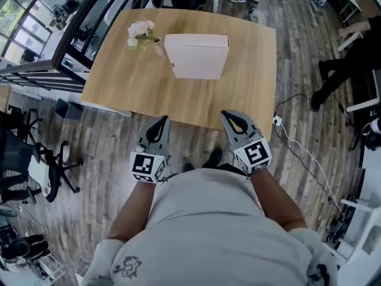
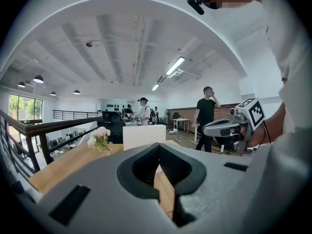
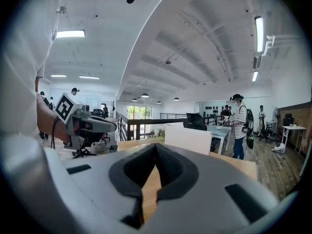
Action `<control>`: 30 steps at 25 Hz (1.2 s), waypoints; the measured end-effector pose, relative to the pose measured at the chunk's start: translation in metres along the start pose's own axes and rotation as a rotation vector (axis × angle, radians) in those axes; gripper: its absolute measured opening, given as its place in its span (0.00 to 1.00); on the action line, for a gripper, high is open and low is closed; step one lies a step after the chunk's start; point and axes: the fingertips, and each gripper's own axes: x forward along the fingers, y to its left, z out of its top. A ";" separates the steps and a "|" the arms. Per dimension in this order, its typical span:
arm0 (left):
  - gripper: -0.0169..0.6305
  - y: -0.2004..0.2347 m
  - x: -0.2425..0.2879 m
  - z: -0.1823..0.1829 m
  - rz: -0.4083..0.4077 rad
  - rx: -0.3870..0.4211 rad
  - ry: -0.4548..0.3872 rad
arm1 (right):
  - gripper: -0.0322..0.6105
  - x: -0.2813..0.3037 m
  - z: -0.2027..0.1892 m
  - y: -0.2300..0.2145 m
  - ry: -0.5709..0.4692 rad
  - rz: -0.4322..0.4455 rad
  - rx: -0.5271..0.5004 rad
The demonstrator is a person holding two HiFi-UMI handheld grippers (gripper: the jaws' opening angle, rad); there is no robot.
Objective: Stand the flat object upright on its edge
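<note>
two tongs, both closed tight with nothing between them: the left tongs [image 1: 161, 121] and right tongs [image 1: 227, 117] hang just off the counter's [image 1: 250, 88] near edge. one white box [image 1: 196, 58] stands upright mid-counter, with one bunch of flowers [image 1: 141, 31] just beside it. only the gripper views show the ceiling lamps [image 2: 174, 66]; only the head view shows one floor cable [image 1: 303, 154].

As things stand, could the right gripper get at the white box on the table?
Probably yes: only bare table lies between the right gripper and the white box; the flowers stand off to its left.
</note>
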 end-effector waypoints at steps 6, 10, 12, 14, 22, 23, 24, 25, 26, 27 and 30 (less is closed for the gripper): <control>0.04 0.009 -0.045 -0.003 -0.044 0.008 -0.015 | 0.06 -0.008 0.006 0.040 -0.001 -0.033 0.011; 0.04 0.010 -0.061 -0.002 -0.083 0.008 -0.028 | 0.06 -0.009 0.014 0.061 -0.006 -0.061 0.016; 0.04 0.009 -0.068 0.000 -0.100 0.013 -0.038 | 0.06 -0.012 0.020 0.070 -0.013 -0.073 0.014; 0.04 0.007 -0.075 0.002 -0.111 0.013 -0.046 | 0.06 -0.017 0.023 0.080 -0.013 -0.076 0.008; 0.04 -0.001 -0.097 0.007 -0.105 0.003 -0.071 | 0.06 -0.040 0.026 0.099 0.001 -0.052 -0.020; 0.04 -0.003 -0.099 0.007 -0.102 0.002 -0.070 | 0.06 -0.043 0.026 0.099 0.001 -0.049 -0.020; 0.04 -0.005 -0.100 0.007 -0.098 0.002 -0.068 | 0.06 -0.046 0.026 0.098 0.000 -0.046 -0.018; 0.04 -0.008 -0.102 0.007 -0.094 0.003 -0.065 | 0.06 -0.049 0.026 0.098 -0.001 -0.043 -0.016; 0.04 -0.012 -0.103 0.007 -0.089 0.004 -0.064 | 0.06 -0.052 0.026 0.097 -0.003 -0.040 -0.015; 0.04 -0.015 -0.103 0.007 -0.085 0.006 -0.064 | 0.06 -0.056 0.026 0.096 -0.005 -0.035 -0.015; 0.04 -0.029 -0.106 0.009 -0.074 0.004 -0.069 | 0.06 -0.069 0.026 0.095 -0.007 -0.010 -0.024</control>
